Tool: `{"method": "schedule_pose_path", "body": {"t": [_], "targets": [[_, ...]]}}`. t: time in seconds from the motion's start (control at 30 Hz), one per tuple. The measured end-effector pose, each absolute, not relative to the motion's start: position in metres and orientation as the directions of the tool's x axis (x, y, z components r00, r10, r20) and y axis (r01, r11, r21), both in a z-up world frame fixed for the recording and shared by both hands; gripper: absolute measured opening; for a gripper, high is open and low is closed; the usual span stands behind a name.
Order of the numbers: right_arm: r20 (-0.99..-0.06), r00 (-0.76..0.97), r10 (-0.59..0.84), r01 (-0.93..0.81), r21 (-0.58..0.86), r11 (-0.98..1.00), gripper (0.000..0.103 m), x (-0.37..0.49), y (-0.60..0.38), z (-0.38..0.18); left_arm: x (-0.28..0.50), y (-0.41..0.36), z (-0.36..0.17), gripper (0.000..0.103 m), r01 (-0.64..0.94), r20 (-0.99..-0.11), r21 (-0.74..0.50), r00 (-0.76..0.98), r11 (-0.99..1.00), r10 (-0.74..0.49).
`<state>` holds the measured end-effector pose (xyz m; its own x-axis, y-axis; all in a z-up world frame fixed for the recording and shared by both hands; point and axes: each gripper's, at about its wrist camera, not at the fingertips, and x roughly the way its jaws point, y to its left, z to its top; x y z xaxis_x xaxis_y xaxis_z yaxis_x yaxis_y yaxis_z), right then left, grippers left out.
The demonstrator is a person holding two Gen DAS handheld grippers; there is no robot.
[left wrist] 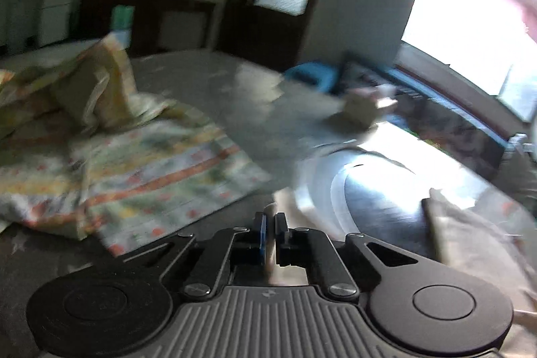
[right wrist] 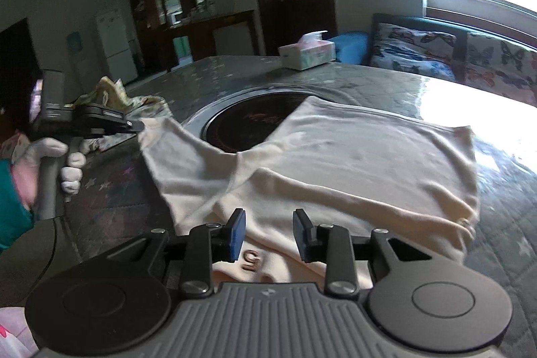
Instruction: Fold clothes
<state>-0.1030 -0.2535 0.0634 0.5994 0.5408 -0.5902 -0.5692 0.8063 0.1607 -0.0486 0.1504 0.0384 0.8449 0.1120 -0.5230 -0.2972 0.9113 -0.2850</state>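
A soft cream garment (right wrist: 352,163) is spread over the middle of the grey star-quilted table (right wrist: 453,83), one corner pinched in the closed left gripper (right wrist: 139,125). The right gripper (right wrist: 268,234) is held open above its near hem. A tissue box (right wrist: 307,52) is seen at the far edge.

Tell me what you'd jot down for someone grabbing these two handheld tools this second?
Left gripper: shut on the cream shirt's sleeve, lifted off the table.
Right gripper: open, fingers over the shirt's near edge, holding nothing.
Shirt lies mostly flat, partly covering the round cooktop. A patterned cloth sits bunched at the far left.
Done: shirt spread out.
Left: fold the sleeve in, then fold the body; the patterned cloth looks unfolded too.
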Motion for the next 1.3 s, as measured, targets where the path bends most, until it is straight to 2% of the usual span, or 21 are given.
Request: {"method": "schedule_pose_path", "body": {"t": [0.2,0.4,0.73,1.07,1.17,1.23,1.3], "targets": [[-0.559,0.652,0.512,-0.48,0.219,0.85,0.031,-0.101,-0.283,0.063,-0.051,0.078,0.084,0.005,-0.019,-0.415,-0.305,0.903,0.952,-0.115],[-0.526,0.716,0.459,-0.384,0.252,0.888,0.031,-0.105,-0.319,0.065,-0.046,0.006,0.11,0.005,0.223,-0.343,-0.333,0.877,0.916,-0.337],[-0.519,0.777,0.356,-0.221,0.305,0.927,0.031,-0.11,-0.372,0.059,-0.032,-0.088,0.078,0.005,0.401,-0.401,-0.391,0.736,0.828,-0.546],[-0.518,0.79,0.329,-0.155,0.351,0.923,0.031,-0.099,-0.389,0.055,-0.033,-0.12,0.035,0.01,0.465,-0.516,-0.382,0.609,0.798,-0.602],[-0.519,0.781,0.348,-0.176,0.351,0.92,0.031,-0.095,-0.384,0.056,-0.038,-0.11,0.034,0.02,0.477,-0.516,-0.379,0.602,0.793,-0.61],[-0.522,0.772,0.362,-0.196,0.347,0.917,0.031,-0.092,-0.377,0.056,-0.044,-0.099,0.035,0.037,0.483,-0.516,-0.364,0.607,0.796,-0.604],[-0.523,0.765,0.377,-0.216,0.343,0.914,0.031,-0.089,-0.37,0.056,-0.054,-0.087,0.037,0.037,0.482,-0.517,-0.328,0.628,0.812,-0.582]]}}
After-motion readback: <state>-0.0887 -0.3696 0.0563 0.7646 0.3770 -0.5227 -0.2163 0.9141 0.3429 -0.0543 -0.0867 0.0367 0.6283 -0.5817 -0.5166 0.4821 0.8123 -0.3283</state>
